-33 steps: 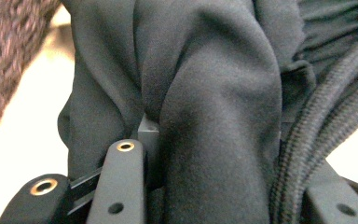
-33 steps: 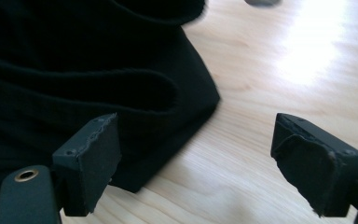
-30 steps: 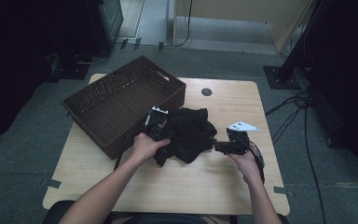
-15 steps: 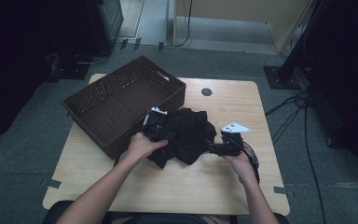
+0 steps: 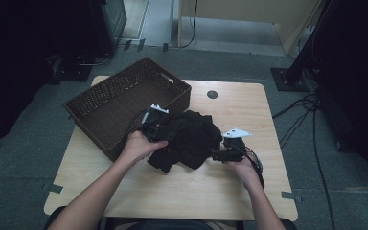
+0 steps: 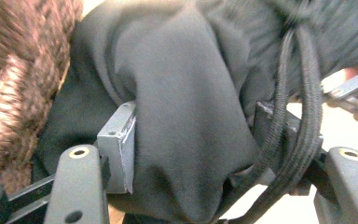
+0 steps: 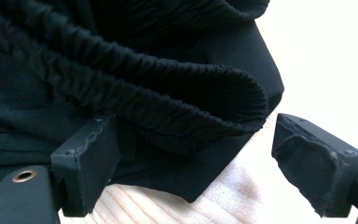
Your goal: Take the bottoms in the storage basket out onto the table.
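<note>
i see one black garment [image 5: 191, 139] bunched, no clear long axis | one wicker basket [image 5: 120, 103] | left claw [image 5: 159, 136] open around cloth | right claw [image 5: 218, 155] open at its hem

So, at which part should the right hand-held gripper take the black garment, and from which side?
Probably at the gathered elastic band of the garment, coming level over the table from the garment's right edge. The band makes a thick ridge there, lying between the open jaws of the right hand-held gripper, so they could shut around it.

a pale wooden worktop [image 5: 230, 187] stands on grey carpet floor [image 5: 33, 143]. black cables [image 5: 311, 120] trail over the floor at the right. dark furniture [image 5: 38, 28] looms behind on the left.
</note>
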`<state>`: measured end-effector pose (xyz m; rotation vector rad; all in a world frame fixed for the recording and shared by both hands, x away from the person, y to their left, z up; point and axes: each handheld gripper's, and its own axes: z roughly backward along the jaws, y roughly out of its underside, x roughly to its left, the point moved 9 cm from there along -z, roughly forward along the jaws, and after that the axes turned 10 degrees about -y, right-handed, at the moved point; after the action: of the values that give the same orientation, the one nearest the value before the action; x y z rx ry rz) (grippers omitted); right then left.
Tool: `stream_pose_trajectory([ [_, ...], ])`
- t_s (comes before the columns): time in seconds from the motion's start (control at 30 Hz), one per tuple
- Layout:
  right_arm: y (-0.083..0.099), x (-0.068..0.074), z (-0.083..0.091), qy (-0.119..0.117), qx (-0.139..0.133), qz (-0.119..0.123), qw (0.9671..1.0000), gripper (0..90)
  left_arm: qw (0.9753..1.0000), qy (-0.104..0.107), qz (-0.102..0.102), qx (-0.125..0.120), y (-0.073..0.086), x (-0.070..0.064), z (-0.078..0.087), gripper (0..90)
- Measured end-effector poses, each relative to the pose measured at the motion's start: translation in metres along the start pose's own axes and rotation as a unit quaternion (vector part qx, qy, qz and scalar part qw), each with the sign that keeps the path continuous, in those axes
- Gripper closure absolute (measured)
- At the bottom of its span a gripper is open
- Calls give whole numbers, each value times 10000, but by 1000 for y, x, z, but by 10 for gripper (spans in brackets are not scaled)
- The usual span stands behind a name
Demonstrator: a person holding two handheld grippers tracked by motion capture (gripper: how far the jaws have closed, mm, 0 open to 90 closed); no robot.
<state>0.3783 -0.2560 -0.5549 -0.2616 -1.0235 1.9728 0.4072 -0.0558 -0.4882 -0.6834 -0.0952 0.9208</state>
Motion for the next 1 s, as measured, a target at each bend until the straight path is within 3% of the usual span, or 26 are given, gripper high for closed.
stream_pose_trajectory([
  [0.4,3,1,-3,-24,87,-43,10000,142,9996,-162,-244,-51,-18,21,39,384],
  [0.53,3,1,-3,-20,86,-45,10000,142,9994,-198,-178,-205,-26,30,50,388],
  [0.7,4,1,-4,-18,104,-33,9999,140,9993,-266,-107,-238,-28,44,53,387],
  [1.0,4,0,-8,-50,126,-67,9999,139,9989,-432,-69,-137,-25,65,43,418],
])
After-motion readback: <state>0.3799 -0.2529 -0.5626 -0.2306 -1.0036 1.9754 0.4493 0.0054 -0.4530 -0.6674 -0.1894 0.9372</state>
